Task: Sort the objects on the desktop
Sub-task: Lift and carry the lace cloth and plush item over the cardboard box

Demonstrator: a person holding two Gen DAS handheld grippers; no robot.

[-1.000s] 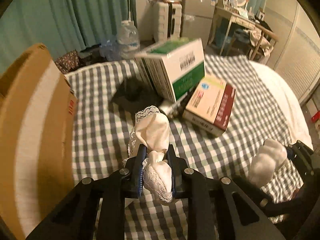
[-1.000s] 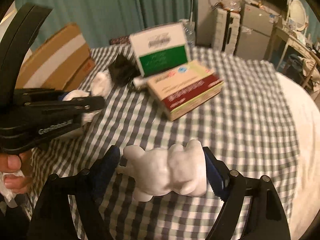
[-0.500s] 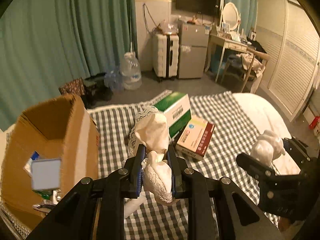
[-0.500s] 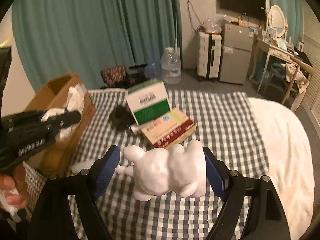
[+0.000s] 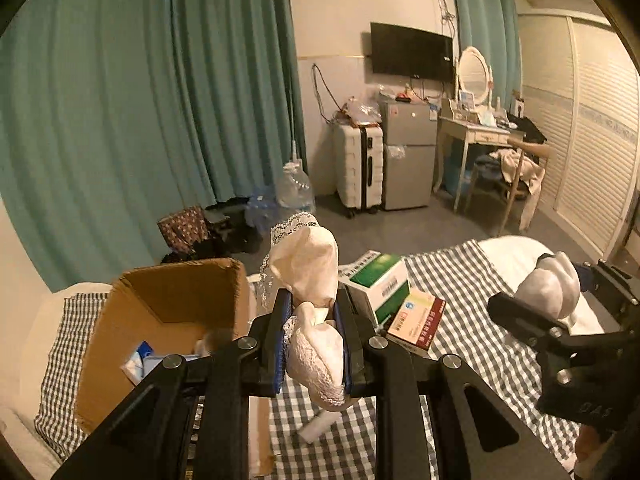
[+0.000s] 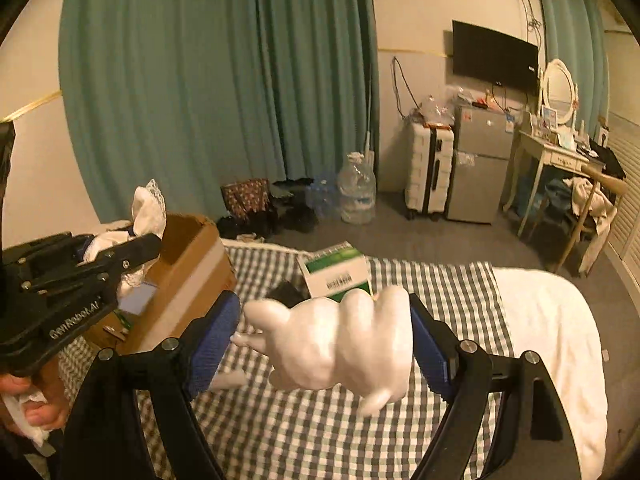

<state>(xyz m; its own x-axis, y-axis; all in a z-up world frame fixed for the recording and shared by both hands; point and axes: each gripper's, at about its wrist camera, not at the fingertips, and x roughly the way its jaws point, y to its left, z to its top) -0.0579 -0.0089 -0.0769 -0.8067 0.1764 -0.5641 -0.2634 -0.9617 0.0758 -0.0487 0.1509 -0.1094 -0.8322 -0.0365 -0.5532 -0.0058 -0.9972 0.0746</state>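
My left gripper [image 5: 311, 320] is shut on a cream lace-trimmed cloth [image 5: 308, 272] and holds it high above the checked bed, beside the open cardboard box [image 5: 168, 312]. In the right wrist view the left gripper [image 6: 120, 256] sits over that box [image 6: 192, 264]. My right gripper [image 6: 324, 340] is shut on a white lumpy figurine [image 6: 340, 344], held above the checked cover. It also shows at the right of the left wrist view [image 5: 548, 288]. A green-and-white box [image 5: 376, 284] and a red-and-cream box [image 5: 416, 320] lie on the bed.
The checked cover [image 6: 304, 432] spans the bed; a small white object [image 5: 320, 426] lies on it. The cardboard box holds several items. A black object [image 6: 286, 292] lies by the green box. Beyond the bed: teal curtains, water jug, suitcase, fridge, dressing table.
Both grippers have risen well above the bed with their loads. The left gripper has moved up beside the open cardboard box, whose inside now shows.
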